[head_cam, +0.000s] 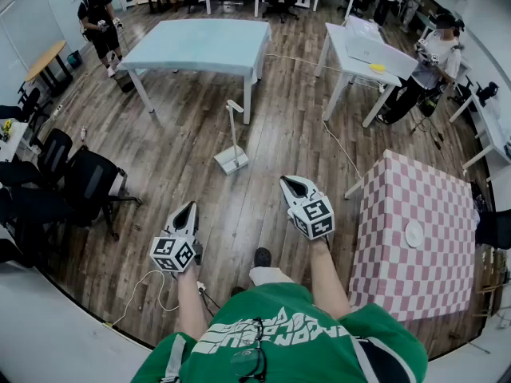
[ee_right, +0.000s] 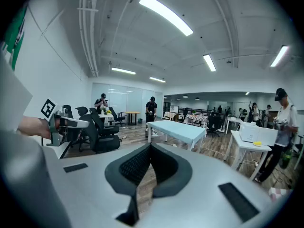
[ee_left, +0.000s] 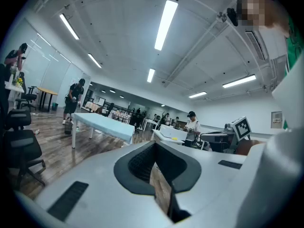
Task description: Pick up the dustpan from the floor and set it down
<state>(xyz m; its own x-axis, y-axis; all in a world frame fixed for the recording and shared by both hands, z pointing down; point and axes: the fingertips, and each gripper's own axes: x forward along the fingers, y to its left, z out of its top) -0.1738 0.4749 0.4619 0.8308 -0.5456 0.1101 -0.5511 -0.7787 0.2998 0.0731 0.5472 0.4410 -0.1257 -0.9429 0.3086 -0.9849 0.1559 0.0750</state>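
The dustpan is white and stands upright on the wooden floor, its long handle rising toward the far side. It is in the head view only, ahead of both grippers and well apart from them. My left gripper hangs at the lower left, level, with its jaws together and nothing between them. My right gripper is closer to the dustpan, to its right, tipped slightly down, also shut and empty. In the left gripper view the left gripper faces across the room; the right gripper does the same in its own view.
A pale blue table stands beyond the dustpan. White tables are at the far right. A pink checked table with a white plate is close on the right. Black office chairs crowd the left. Cables cross the floor; several people stand around.
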